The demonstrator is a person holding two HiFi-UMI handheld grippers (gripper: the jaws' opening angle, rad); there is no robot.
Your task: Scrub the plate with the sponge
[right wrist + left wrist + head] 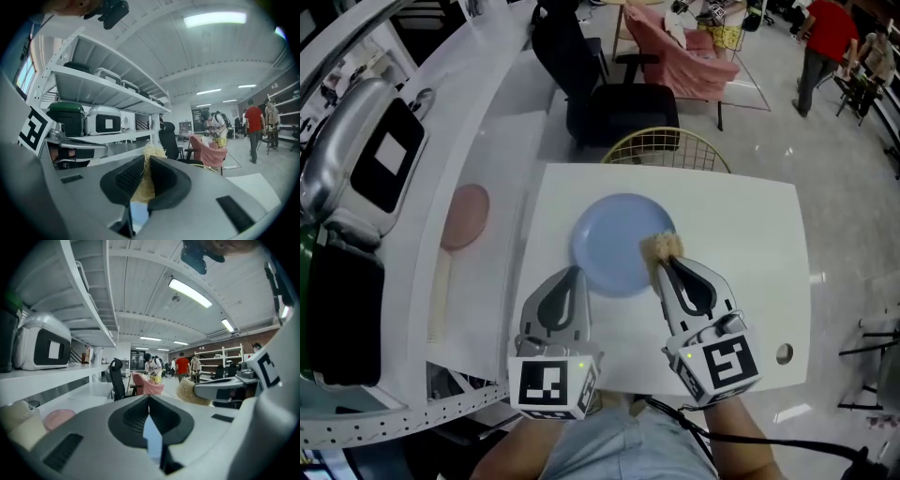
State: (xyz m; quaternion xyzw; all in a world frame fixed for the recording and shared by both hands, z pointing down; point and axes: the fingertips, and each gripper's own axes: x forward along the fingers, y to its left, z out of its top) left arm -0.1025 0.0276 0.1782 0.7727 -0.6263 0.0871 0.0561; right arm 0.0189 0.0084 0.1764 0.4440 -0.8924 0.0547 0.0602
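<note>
Your right tool (662, 263) squeezes the sponge (661, 247) against the right rim of the blue plate (614, 239). Your left tool (575, 273) is closed and empty, its tip at the plate's left rim. The plate lies mid counter (759, 281), nearer the far edge

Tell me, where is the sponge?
In the head view, the sponge is pinched in the right tool, at the right edge of the blue plate on the white table.

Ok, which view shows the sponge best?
Head view: the sponge shows on the plate's right rim, at the right gripper's tips. Right gripper view shows only a strip pinched between jaws; left gripper view, a side glimpse.
</note>
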